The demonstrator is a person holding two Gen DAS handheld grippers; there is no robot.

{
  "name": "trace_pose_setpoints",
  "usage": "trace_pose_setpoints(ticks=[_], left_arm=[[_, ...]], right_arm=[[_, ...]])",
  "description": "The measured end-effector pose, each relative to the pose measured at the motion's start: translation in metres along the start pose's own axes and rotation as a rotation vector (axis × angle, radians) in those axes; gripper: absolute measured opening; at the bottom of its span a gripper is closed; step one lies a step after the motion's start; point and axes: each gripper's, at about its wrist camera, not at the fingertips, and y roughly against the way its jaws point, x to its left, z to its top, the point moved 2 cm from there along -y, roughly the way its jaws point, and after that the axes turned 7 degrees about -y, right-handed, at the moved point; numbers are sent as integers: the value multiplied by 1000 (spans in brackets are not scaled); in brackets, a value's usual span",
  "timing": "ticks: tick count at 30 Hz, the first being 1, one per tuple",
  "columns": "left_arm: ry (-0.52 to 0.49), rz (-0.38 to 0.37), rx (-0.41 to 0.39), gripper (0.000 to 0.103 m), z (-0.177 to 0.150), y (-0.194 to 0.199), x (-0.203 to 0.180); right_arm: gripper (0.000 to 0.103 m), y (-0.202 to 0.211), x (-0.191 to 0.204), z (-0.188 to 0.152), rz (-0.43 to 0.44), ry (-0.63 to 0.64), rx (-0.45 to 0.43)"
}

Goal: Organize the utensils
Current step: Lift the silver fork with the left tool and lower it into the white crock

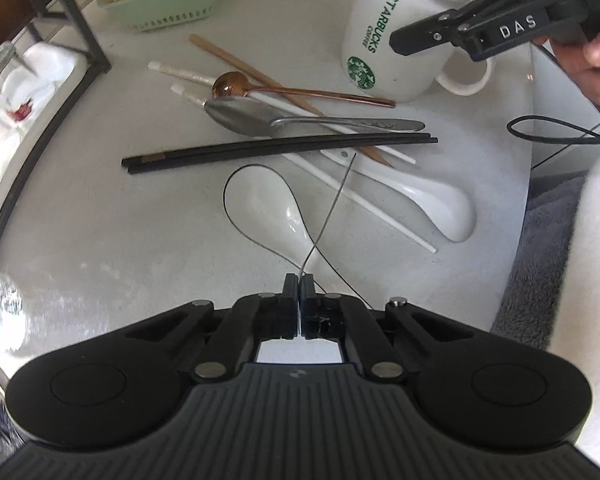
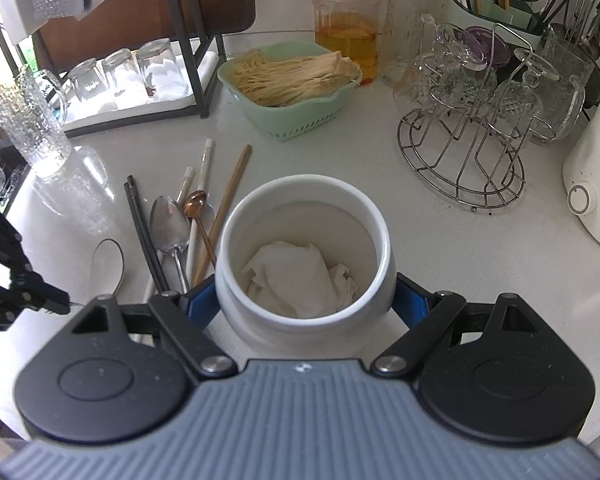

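A pile of utensils lies on the white counter: black chopsticks (image 1: 280, 148), a steel spoon (image 1: 260, 118), a copper spoon (image 1: 284, 90), white chopsticks (image 1: 188, 76), a wooden chopstick (image 1: 236, 60) and two white ceramic spoons (image 1: 432, 200). My left gripper (image 1: 299, 280) is shut on the handle of the nearer ceramic spoon (image 1: 272, 208), seen edge-on. My right gripper (image 2: 304, 296) is shut on the white Starbucks mug (image 2: 304, 240), which holds a crumpled white cloth (image 2: 300, 276). The mug (image 1: 404, 32) also shows in the left wrist view, beside the pile.
A green basket of noodles (image 2: 288, 88) stands behind the pile. A wire glass rack (image 2: 468, 136), a red-lidded jar (image 2: 346, 20) and a white appliance (image 2: 592, 176) are at the right. A black shelf with glasses (image 2: 128, 76) is at the left.
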Motion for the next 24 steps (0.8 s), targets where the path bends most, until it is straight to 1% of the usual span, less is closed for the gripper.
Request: trace_pose_setpoints(ticks=[8, 12, 17, 24], left_arm=[[75, 38, 37, 1, 2, 14, -7], [112, 64, 54, 1, 9, 30, -13], [162, 85, 57, 1, 21, 48, -20], [157, 112, 74, 1, 46, 64, -29]], right_arm=[[90, 3, -2, -4, 34, 47, -8], [91, 3, -3, -4, 55, 78, -6], [91, 5, -3, -4, 82, 118, -2], [91, 6, -6, -7, 122, 163, -12]])
